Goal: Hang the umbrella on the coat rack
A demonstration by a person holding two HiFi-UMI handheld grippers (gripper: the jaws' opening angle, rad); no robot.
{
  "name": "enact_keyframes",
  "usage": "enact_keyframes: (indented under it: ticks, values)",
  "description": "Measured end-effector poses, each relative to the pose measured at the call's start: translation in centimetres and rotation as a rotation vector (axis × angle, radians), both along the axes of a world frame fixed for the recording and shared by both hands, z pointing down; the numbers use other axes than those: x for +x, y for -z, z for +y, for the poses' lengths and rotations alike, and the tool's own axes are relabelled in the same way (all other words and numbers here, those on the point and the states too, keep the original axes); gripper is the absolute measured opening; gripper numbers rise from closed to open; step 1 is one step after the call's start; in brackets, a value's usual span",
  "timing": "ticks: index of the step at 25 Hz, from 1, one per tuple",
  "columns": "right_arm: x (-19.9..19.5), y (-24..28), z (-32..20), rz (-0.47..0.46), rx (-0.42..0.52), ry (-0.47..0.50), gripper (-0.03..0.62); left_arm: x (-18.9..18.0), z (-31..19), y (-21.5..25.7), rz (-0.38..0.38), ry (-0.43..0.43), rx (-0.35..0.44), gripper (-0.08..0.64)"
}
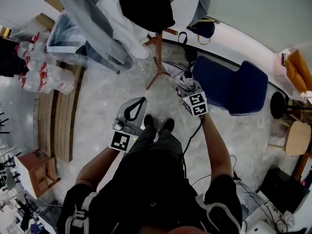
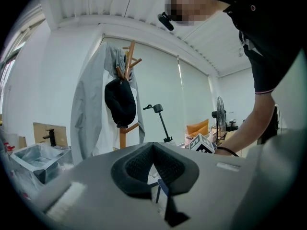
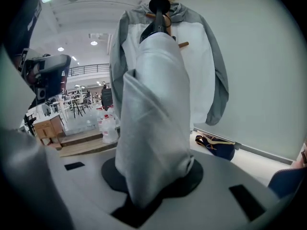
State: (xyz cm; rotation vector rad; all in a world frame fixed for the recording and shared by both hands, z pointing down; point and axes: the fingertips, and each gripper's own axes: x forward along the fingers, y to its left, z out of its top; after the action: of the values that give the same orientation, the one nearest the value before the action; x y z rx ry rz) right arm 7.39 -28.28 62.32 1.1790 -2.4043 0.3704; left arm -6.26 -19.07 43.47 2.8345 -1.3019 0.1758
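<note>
claw, right [image 1: 189,87], clamped on folded umbrella [image 1: 183,78], near rack [image 1: 158,48]; left claw [image 1: 132,112] closed, empty.
left gripper view: jaws tip to tip, nothing between; rack ahead, coats [image 2: 96,104] on it.
right gripper view: umbrella in grip, handle [image 3: 158,6] up, level with rack top.
step, likely: carrying to rack. next: get handle end onto bare peg [image 3: 183,44].

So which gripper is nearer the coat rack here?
Right. The right gripper, closed on the umbrella, is just short of the coat rack; the left gripper, shut and empty, sits further back from it.
</note>
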Motion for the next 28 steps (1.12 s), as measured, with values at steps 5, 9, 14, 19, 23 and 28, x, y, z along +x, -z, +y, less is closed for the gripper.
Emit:
enact_keyframes:
  ticks: [5,9,14,19,23,28]
  values:
    - [-0.3,-2.3,-1.2,-0.002,-0.027,0.008,0.1,0.5,-0.6,-0.5,-0.006,0.0,-0.004,0.0]
    - [-0.7,-3.8,-2.1,-0.006,-0.046,0.016,0.1,0.3,-1.2,-0.9,-0.012,0.003,-0.008,0.0]
    - [-0.8,-5.2,-3.3,-0.021,-0.061,0.012,0.1,0.4,-1.6,-1.5,-0.033,0.003,-0.017,0.0]
    - [-1.0,-6.5,-4.1,-0.032,-0.09,0.014,0.1,0.4,-1.7,-1.6,-0.034,0.008,-0.016,0.0]
    - [-0.9,-7.6,-4.3,-0.043,-0.124,0.007,0.1,0.4,-1.7,-1.8,-0.041,0.01,-0.024,0.0]
    - [-1.3,-9.2,-4.3,-0.035,-0.162,0.015,0.1,0.3,-1.8,-2.2,-0.043,0.015,-0.039,0.0]
